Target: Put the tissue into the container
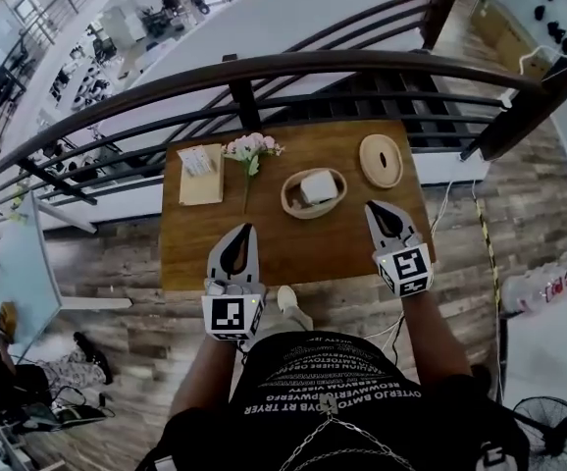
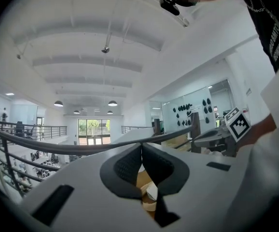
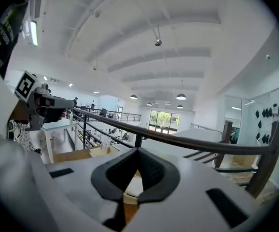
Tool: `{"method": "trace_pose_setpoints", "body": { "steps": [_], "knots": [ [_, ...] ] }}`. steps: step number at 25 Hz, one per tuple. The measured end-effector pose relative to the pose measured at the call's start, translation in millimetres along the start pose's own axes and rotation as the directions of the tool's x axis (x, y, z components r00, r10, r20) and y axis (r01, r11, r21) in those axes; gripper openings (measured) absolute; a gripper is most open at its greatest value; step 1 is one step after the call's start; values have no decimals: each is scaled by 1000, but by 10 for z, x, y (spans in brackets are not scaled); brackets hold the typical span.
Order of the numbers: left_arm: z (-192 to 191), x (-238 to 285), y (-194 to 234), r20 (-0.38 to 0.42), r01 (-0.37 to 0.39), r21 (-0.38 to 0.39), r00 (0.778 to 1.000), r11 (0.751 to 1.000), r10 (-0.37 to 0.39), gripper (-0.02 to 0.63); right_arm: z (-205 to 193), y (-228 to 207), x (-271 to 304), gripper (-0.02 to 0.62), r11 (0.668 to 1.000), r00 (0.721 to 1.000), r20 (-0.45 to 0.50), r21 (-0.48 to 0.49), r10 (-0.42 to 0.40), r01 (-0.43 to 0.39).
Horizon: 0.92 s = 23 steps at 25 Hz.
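An oval wooden container (image 1: 293,202) sits mid-table with a white tissue pack (image 1: 318,185) inside it. A round wooden lid (image 1: 381,160) lies to its right. On the left, a flat wooden tray (image 1: 202,188) carries a small stack of white tissues (image 1: 196,160). My left gripper (image 1: 246,229) hovers over the table's near edge, jaws shut and empty; its tips (image 2: 141,145) meet in the left gripper view. My right gripper (image 1: 371,205) is just right of the container, jaws shut with nothing between them, tips touching (image 3: 138,150) in the right gripper view.
A small bunch of pink flowers (image 1: 251,148) lies between the tray and the container. The wooden table (image 1: 293,248) stands against a dark metal railing (image 1: 264,67) with a drop beyond. A white power strip (image 1: 556,287) lies on the floor to the right.
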<state>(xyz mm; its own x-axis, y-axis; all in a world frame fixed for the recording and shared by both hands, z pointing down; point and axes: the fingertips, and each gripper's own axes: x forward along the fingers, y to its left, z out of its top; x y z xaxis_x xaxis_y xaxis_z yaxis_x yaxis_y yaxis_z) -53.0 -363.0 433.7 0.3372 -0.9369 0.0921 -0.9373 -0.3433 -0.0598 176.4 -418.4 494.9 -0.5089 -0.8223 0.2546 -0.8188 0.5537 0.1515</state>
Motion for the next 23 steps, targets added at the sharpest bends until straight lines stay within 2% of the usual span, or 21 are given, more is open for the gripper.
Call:
{"method": "trace_pose_setpoints", "body": {
  "steps": [5,10,16,23],
  "knots": [
    [230,-269,-281,50,17,-21,999,1000,-16,29,310,137,-600,14,1000,999,55,-7,-1,1],
    [389,-535,-534,83,27,13,996,1000,-28,29,516,207,-1064,14,1000,994,106,-24,8,-6],
    [315,-794,-771,69,27,26,997,999,-29,29,424,286,-1393,14,999,994,105,-39,28,-24],
    [298,-937,-894,47,33,53,998,998,-36,29,378,338,-1450,14,998,995,86,-31,50,-48]
  ]
}}
